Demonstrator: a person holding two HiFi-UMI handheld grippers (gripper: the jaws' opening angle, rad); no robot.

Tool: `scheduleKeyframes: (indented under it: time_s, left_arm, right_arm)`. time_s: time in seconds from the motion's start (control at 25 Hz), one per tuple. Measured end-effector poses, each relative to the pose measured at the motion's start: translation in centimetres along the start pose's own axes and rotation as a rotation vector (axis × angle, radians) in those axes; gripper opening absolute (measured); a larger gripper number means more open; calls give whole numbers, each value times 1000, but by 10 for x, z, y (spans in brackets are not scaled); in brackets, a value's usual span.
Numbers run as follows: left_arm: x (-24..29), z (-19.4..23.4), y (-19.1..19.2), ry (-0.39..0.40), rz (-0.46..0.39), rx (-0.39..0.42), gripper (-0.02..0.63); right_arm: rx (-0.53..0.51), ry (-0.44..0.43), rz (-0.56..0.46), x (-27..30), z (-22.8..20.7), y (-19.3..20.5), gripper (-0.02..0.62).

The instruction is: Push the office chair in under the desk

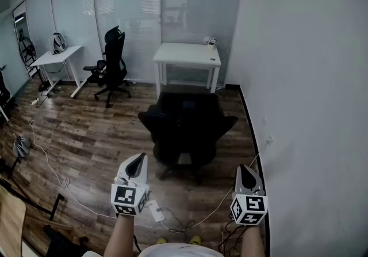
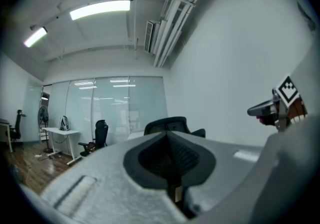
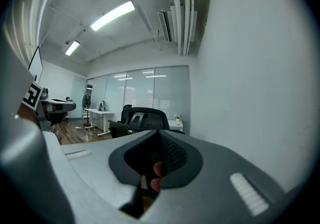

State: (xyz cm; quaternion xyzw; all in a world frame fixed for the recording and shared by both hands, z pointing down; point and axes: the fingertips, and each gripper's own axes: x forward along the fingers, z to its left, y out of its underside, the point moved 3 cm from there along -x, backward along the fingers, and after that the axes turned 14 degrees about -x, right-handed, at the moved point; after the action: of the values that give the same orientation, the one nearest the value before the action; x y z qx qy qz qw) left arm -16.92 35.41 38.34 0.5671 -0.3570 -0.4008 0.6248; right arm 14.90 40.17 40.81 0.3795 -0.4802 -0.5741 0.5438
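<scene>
Left claw [image 1: 140, 161] and right claw [image 1: 246, 171]: jaws together, nothing held. Office chair [image 1: 187, 126] stands ahead, between them, clear of both. Tabletop [image 1: 187, 53] lies beyond the chair.

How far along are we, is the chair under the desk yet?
Nothing looks done: the office chair stands clear of the white desk, not under it. In hand: nothing; left gripper and right gripper are shut and empty, short of the chair's back. To do: reach the backrest and push it in.
</scene>
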Motion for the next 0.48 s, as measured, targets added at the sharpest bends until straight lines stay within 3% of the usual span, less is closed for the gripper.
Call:
scheduleKeyframes:
  time_s: [0.16, 0.48]
  left_arm:
    - [1, -6, 0, 11, 7, 13, 37]
    - [6, -17, 12, 28, 35, 6, 74]
  right_arm:
    - [6, -21, 0, 0, -1, 1, 13]
    - [-8, -69, 7, 3, 0, 11, 127]
